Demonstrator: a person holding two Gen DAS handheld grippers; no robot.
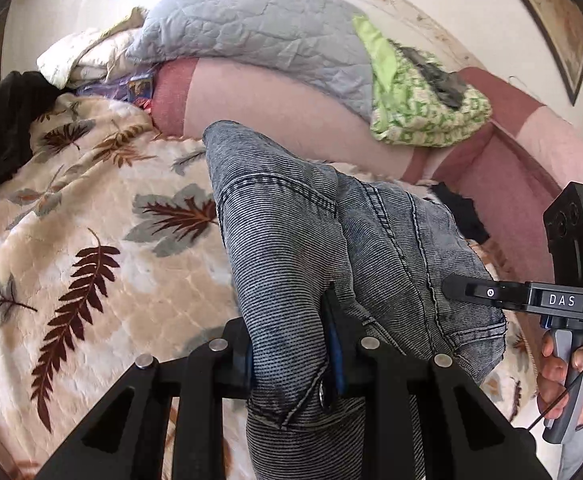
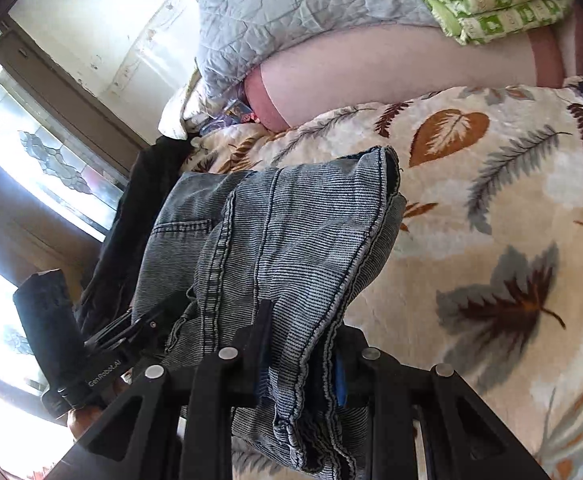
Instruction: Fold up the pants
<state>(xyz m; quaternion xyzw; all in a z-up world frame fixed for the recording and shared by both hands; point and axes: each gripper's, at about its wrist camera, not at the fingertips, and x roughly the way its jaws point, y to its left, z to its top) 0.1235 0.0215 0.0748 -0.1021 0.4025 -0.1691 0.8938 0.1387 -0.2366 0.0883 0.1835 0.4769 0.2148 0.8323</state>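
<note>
Holding grey jeans (image 1: 291, 248) above leaf-print blanket (image 1: 91, 240), left gripper (image 1: 291, 360) and right gripper (image 2: 299, 356) jaws clamped on denim, ready for folding

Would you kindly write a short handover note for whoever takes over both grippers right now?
Left gripper: jaws shut on the grey jeans, near the waist button.
Right gripper: jaws shut on a bunched, stitched edge of the same jeans.
Jeans: held up between both grippers above the leaf-print blanket, partly doubled over.
Done: both ends gripped.
Left: lay the jeans flat on the blanket, finish the folds, release.
</note>
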